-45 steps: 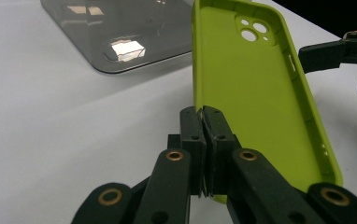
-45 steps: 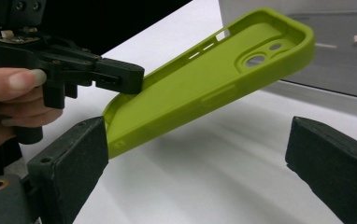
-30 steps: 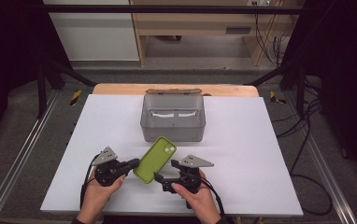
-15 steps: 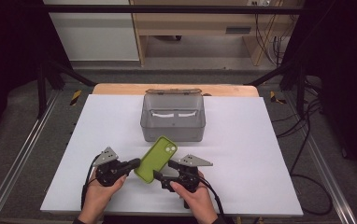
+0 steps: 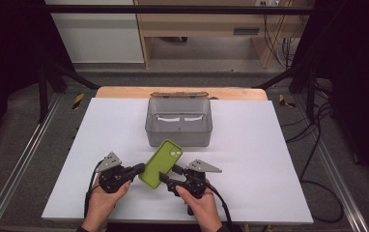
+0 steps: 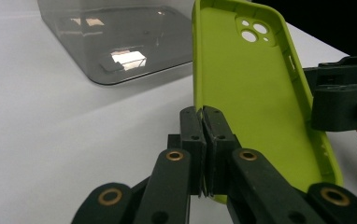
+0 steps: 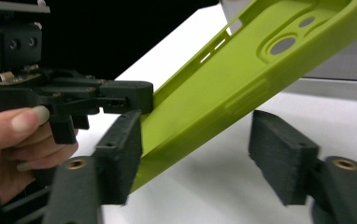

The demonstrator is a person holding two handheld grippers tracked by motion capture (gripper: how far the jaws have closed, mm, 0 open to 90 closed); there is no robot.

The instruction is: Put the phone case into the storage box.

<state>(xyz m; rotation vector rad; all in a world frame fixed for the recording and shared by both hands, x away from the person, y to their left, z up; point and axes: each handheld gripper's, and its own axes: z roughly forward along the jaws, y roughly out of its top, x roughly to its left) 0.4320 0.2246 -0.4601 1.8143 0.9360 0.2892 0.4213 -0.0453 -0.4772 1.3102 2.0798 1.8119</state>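
One edge of the phone case (image 6: 256, 98) hides inside the left gripper (image 6: 203, 122).

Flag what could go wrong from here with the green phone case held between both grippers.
1. The left gripper is shut on just the thin edge wall of the phone case; so narrow a pinch might let the tilted case twist or slip.
2. The right gripper has just been closing, case between its jaws, one pad clearly apart; an off-centre close could flex the case or pry it loose.
3. The grey bin sits just behind; a swing might bump it.
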